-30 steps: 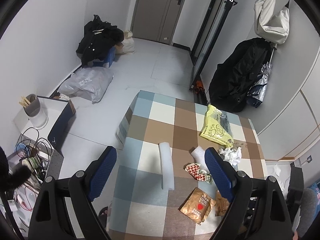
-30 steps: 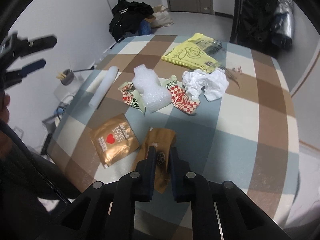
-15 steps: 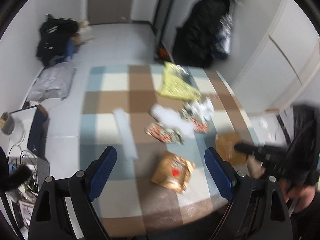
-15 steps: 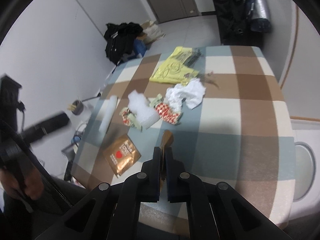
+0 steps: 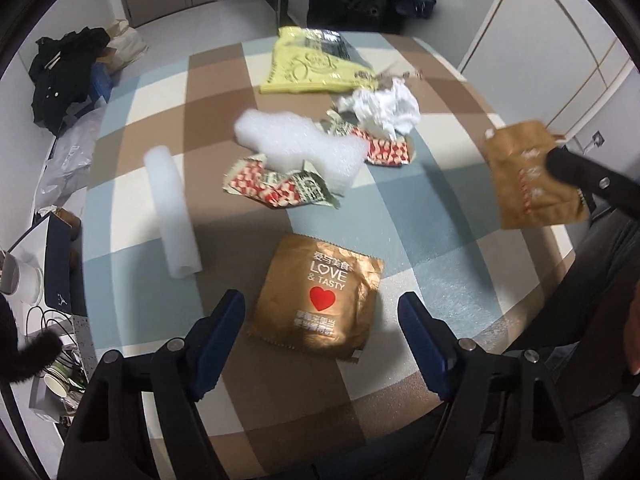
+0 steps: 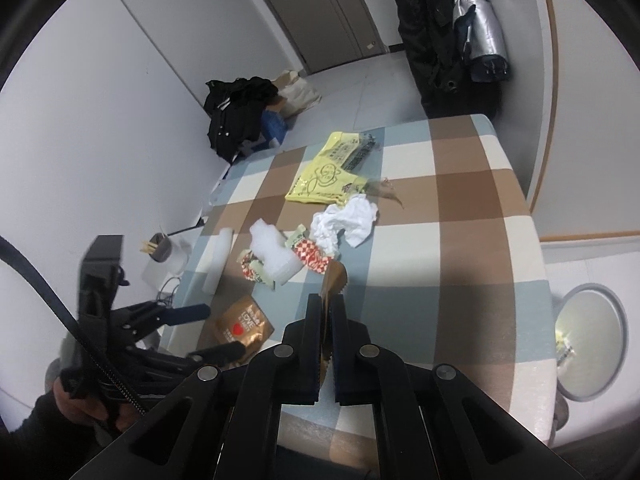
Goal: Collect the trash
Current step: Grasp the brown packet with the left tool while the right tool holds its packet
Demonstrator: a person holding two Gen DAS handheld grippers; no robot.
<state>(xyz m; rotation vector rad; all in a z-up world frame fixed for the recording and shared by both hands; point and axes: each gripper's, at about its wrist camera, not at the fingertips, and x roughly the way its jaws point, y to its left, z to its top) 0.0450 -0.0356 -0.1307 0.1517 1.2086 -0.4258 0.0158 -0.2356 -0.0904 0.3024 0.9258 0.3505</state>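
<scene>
Item: gold LOVE packet [image 5: 318,300], flat on the bench [image 5: 432,184], directly ahead of our wide-open, empty left tongs [image 5: 320,316], long axis running away from them. Our right tongs [image 6: 327,312], clamped on a brown wrapper [image 6: 334,278], hang right of that packet, the bin [image 6: 590,340] farther right.

Counted contents. Two tools: the left tool [image 5: 320,316], fingers spread, and the right tool [image 6: 326,320], fingers closed on one brown packet [image 5: 528,176]. On the checked counter [image 5: 420,208]: one gold packet with a red heart [image 5: 320,296]; one yellow bag [image 5: 312,64]; two red-and-white checked wrappers, one nearer [image 5: 276,186] and one farther [image 5: 386,150]; one crumpled white tissue [image 5: 384,108]; two white foam pieces, namely one roll [image 5: 174,210] and one flat sheet [image 5: 296,148]. On the floor: one round bin [image 6: 590,338].
</scene>
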